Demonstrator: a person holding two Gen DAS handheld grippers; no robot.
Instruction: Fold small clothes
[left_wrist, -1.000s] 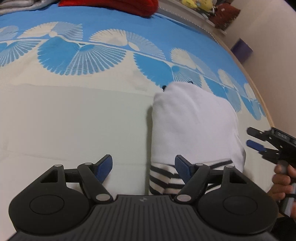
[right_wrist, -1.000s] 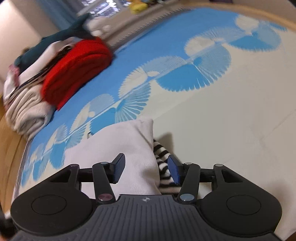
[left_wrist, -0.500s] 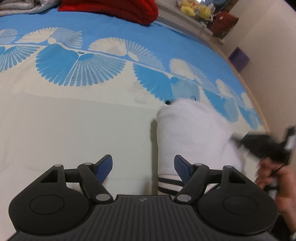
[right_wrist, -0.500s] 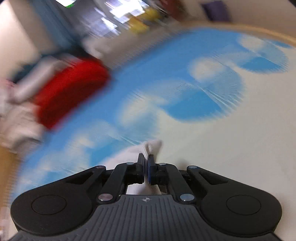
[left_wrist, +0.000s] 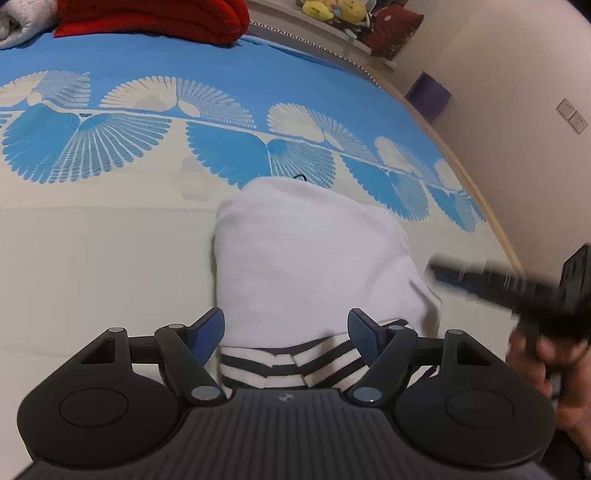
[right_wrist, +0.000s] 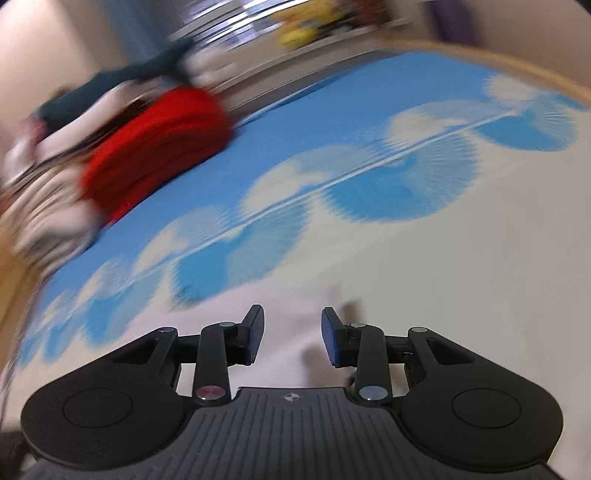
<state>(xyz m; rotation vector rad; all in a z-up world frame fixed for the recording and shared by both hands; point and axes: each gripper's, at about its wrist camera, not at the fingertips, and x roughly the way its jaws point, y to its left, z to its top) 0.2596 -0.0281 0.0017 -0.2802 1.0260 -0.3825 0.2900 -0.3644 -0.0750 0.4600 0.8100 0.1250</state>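
A small folded white garment (left_wrist: 306, 258) with a black-and-white striped band (left_wrist: 295, 363) at its near edge lies on the bed. My left gripper (left_wrist: 286, 330) is open, its blue pads either side of the striped edge, not closed on it. My right gripper (right_wrist: 291, 334) is open and empty above pale cloth in its own blurred view. It also shows in the left wrist view (left_wrist: 491, 280) as a blurred dark shape at the garment's right side, with the hand that holds it.
The bedspread (left_wrist: 110, 258) is cream near me and blue with white fan shapes farther off. A red folded garment (left_wrist: 155, 18) and a pile of clothes (right_wrist: 48, 177) lie at the far end. The wooden bed edge (left_wrist: 502, 229) and a wall are on the right.
My right gripper was shut on the white cloth half a second ago and is now open, moving fast. The garment lies a little flatter. My left gripper stayed open at the striped edge.
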